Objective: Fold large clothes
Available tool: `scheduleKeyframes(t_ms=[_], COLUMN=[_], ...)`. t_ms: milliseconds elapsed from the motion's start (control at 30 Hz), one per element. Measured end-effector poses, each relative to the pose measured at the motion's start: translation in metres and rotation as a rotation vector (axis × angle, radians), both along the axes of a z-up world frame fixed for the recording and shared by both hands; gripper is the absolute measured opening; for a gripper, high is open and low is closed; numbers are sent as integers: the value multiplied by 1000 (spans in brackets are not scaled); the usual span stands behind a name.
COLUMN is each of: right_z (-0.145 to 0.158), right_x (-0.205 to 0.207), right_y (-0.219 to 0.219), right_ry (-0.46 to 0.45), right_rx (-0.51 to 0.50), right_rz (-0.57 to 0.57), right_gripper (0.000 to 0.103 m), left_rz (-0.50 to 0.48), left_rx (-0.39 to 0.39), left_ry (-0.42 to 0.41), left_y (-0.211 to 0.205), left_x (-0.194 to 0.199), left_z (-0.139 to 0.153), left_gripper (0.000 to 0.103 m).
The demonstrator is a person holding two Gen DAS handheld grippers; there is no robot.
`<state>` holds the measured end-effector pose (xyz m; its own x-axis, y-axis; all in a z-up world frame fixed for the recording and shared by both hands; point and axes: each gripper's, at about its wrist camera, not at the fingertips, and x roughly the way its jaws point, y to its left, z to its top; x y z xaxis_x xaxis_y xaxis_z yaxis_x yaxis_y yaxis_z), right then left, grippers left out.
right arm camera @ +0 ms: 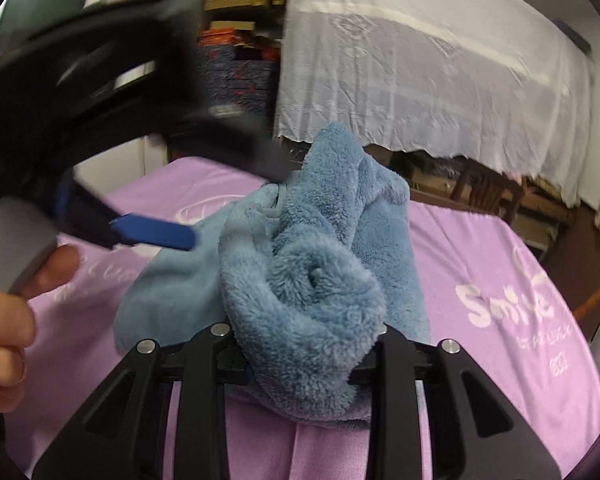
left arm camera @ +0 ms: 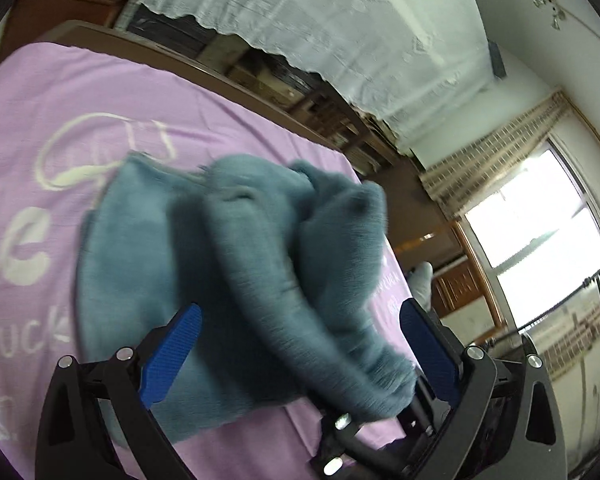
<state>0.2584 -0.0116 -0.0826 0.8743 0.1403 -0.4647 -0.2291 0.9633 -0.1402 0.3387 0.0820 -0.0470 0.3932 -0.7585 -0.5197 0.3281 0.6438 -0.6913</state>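
1. Bunched blue fleece garment [right arm camera: 312,280] heaped mid-way on the lilac printed bedspread [right arm camera: 500,264], partly lifted off it.
2. Right gripper [right arm camera: 304,364] clamped on a thick rolled wad — likely to drag several layers at once and spoil any fold.
3. Left gripper [left arm camera: 296,344] spread wide around a hanging fold, gripping nothing — could close on the wrong layer.
4. Could pull the bedspread askew under the garment if fleece snags.
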Motion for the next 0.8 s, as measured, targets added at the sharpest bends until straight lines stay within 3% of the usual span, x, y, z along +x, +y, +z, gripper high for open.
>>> scheduleKeyframes(t_ms=[67,167,233,333,467,533,567,667,800], right_z=[-4,-10,-12,-19,-22,-26,-28,-25,-1], right_x=[-5,-12,-15,-17,-32,-40,-44,-50,-50], right_y=[7,18,20,18,9,6,4,4,23], right_ry=[-14,-34,-39,-17,-71,-96,-112,-158,-202], right_rx=[-49,-109,-129,-157,-218,-254,-281,-285,-236], right_rz=[25,66,87,119,136,133,125,123,159], right_gripper=[28,28,29,34,54,54,53,28,25], left_rz=[-20,10,8,-10,2,5,10,37,121], left_rx=[0,71,87,27,71,80,83,95,83], left_ry=[4,15,38,94,34,12,-3,-40,-146], left_y=[-8,-14,-13,-7,-10,-7,-6,1,34], left_x=[1,9,18,29,24,17,16,12,-2], left_z=[-4,-13,-23,-33,-19,-13,-9,0,30], left_gripper=[99,96,54,37,34,32,31,29,29])
